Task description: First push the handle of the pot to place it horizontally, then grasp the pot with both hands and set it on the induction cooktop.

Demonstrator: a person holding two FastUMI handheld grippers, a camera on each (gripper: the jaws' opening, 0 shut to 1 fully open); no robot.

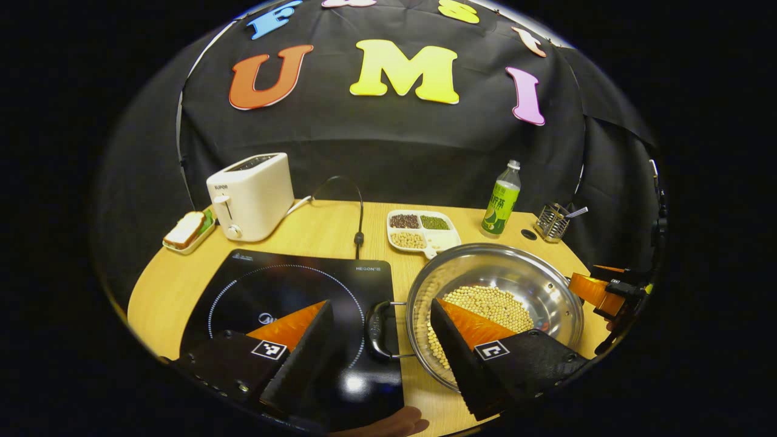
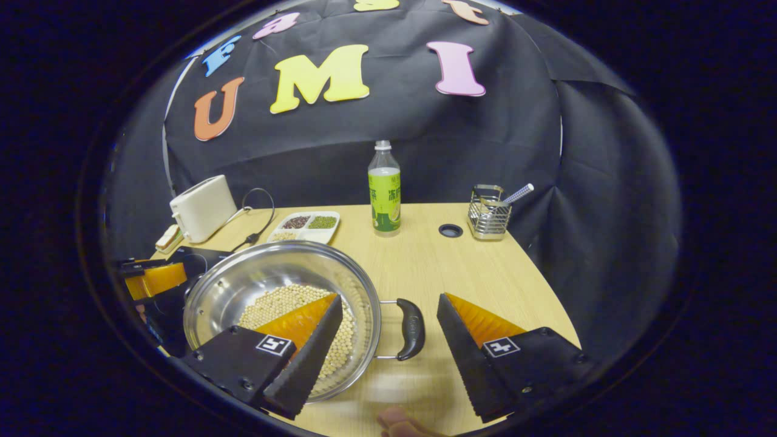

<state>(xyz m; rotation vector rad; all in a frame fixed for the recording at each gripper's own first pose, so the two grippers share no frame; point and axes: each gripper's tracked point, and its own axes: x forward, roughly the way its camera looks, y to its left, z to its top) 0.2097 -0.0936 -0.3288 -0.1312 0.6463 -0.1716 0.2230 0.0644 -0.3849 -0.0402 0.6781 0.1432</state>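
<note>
On the wooden table (image 2: pixel 461 267), the bean-filled steel pot (image 1: pixel 522 276) sits between both tongs; left gripper (image 1: pixel 382 340) and right gripper (image 2: pixel 388 340) gape apart, each straddling a pot handle (image 1: pixel 377 329).

The pale wooden bench (image 2: pixel 437 267) carried a steel pot (image 2: pixel 285 291) of beans with the black induction cooktop (image 1: pixel 291 291) just beside it at nine o'clock. Toward twelve o'clock lay a bread plate (image 1: pixel 188 233), toaster (image 1: pixel 252 194), divided bean dish (image 1: pixel 422 229), green bottle (image 2: pixel 384 191) and wire caddy (image 2: pixel 489 215).
</note>
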